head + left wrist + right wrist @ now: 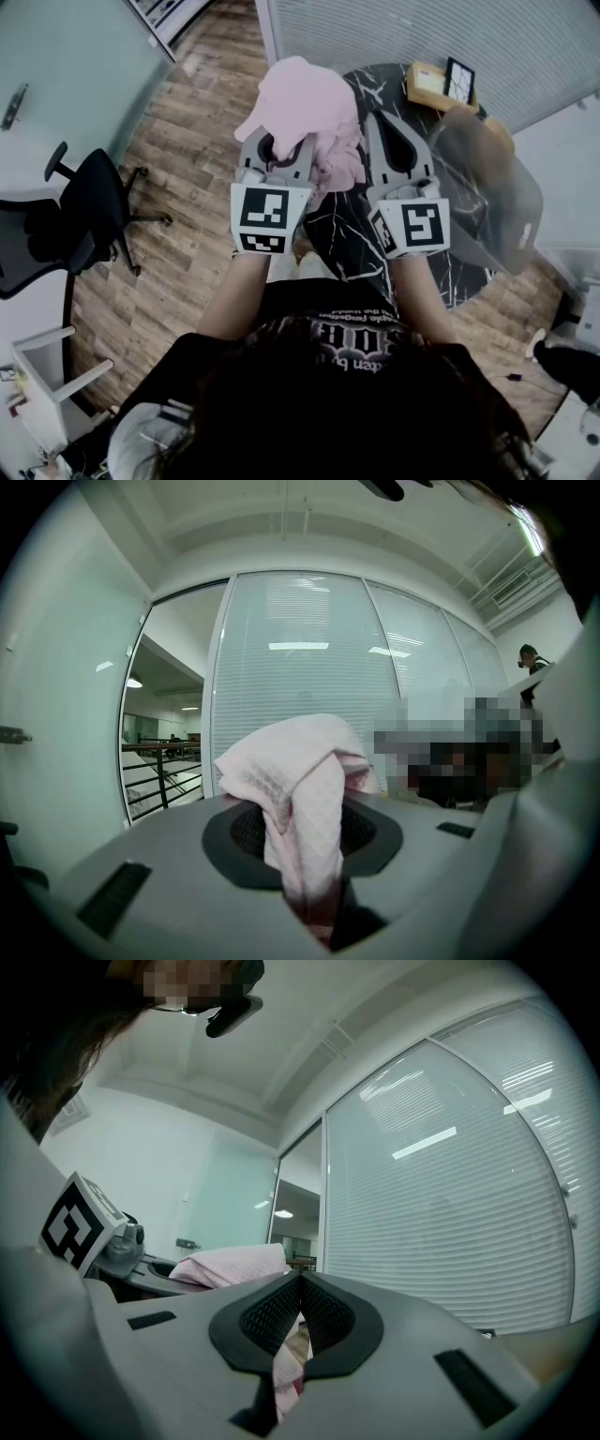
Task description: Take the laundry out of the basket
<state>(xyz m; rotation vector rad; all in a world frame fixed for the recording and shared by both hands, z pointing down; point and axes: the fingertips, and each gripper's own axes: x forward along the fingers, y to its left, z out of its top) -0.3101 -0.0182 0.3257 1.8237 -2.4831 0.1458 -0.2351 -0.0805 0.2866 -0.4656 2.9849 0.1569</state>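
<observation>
The left gripper [277,141] is clamped narrow on the pink laundry [300,98], which bunches over its jaws at 12 o'clock and hangs toward 5. At its 3 o'clock, the right gripper [386,127] has its tips meeting, with pink showing in the slit behind them. Below lies the dark marble table [459,253]. 1 office chair [84,216] stands at 9 o'clock.

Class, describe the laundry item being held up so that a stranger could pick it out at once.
Start at the round dark marble table. Over its edge, the left gripper is clamped on a bunched cloth. It is the only soft, pale pink thing among hard grey plastic and dark stone.
</observation>
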